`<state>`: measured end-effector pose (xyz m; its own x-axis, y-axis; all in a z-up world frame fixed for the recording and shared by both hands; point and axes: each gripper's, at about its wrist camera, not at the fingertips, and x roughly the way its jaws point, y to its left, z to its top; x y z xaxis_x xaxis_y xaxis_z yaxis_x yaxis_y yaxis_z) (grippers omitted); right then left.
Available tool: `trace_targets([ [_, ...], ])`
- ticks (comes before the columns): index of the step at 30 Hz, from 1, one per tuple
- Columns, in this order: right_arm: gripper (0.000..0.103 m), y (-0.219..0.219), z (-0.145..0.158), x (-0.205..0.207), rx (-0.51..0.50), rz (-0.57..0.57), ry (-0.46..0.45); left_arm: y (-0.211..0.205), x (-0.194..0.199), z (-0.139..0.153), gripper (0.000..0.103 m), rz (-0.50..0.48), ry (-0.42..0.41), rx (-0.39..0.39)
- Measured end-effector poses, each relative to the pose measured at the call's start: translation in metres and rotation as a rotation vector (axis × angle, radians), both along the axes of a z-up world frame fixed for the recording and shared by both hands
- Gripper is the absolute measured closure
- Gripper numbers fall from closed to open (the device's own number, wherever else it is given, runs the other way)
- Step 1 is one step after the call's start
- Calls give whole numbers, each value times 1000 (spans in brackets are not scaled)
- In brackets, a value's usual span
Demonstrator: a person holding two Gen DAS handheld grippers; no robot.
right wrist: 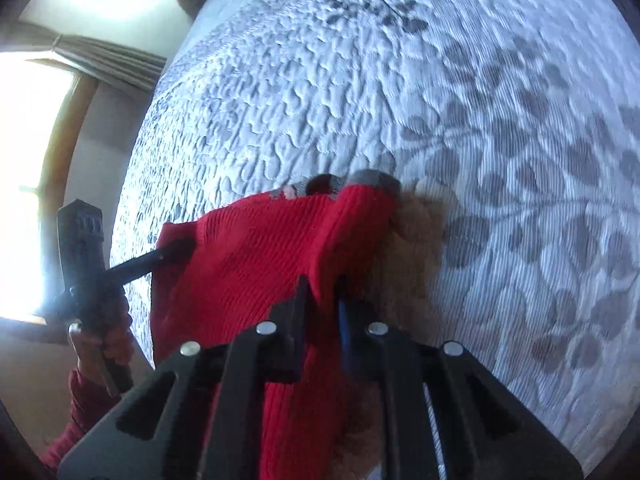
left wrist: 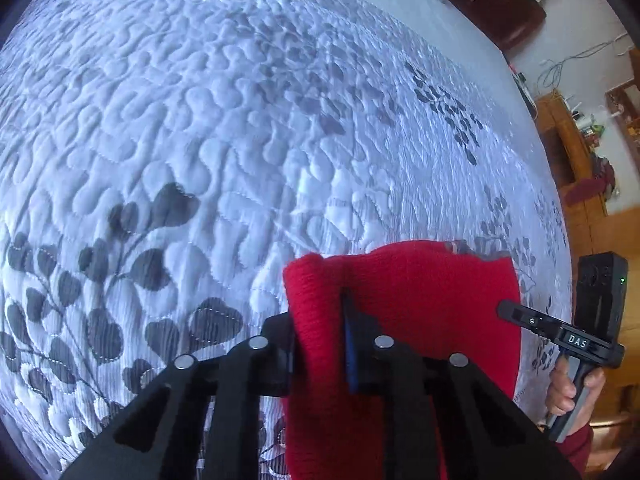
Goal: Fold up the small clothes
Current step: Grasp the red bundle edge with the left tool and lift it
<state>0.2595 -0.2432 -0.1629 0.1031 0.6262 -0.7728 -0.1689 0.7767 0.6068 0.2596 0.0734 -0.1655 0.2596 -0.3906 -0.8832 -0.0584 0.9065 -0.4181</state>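
Note:
A small red knit garment (left wrist: 420,300) hangs stretched between both grippers above a white quilted bedspread (left wrist: 240,120). My left gripper (left wrist: 320,312) is shut on a bunched fold at the garment's left edge. Its fingers also show in the right wrist view, where the left gripper (right wrist: 176,248) pinches the cloth's far corner. My right gripper (right wrist: 322,292) is shut on a fold of the red garment (right wrist: 248,248); beige fluffy lining (right wrist: 416,232) shows beside it. In the left wrist view the right gripper (left wrist: 510,310) meets the cloth's right edge, held by a hand (left wrist: 568,392).
The bedspread (right wrist: 460,100) carries grey leaf prints and fills most of both views. Wooden furniture (left wrist: 568,152) with clutter stands past the bed's right edge. A bright window (right wrist: 24,160) and a curtain (right wrist: 108,60) lie beyond the bed's left side.

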Motion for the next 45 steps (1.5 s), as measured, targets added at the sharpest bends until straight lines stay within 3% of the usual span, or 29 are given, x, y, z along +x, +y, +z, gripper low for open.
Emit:
trace_targets([
  [3, 93, -1, 0, 1, -51, -7, -26, 3, -9, -4, 87, -13, -29, 45],
  [9, 82, -10, -15, 2, -75, -43, 29, 5, -2, -12, 83, -16, 22, 37],
  [11, 80, -11, -9, -2, -88, -47, 20, 4, -3, -6, 76, -31, 24, 54],
  [13, 71, -14, -1, -7, -97, -46, 4, 4, -8, 3, 50, -30, 35, 69],
  [18, 55, -19, 23, -34, -88, -30, -29, 4, -42, 22, 35, -77, 32, 23],
  [29, 49, -7, 22, -99, -81, -2, 8, -10, -93, 13, 30, -144, 66, 9],
  [36, 46, 0, 14, -96, -66, 2, 28, -3, -81, 5, 30, -134, 73, -48],
  [40, 45, 11, 10, -92, -79, 21, 30, -5, -73, -2, 22, -140, 87, -62],
  [45, 42, 21, 4, -88, -101, 26, 26, -21, -69, -1, 19, -159, 63, 3],
])
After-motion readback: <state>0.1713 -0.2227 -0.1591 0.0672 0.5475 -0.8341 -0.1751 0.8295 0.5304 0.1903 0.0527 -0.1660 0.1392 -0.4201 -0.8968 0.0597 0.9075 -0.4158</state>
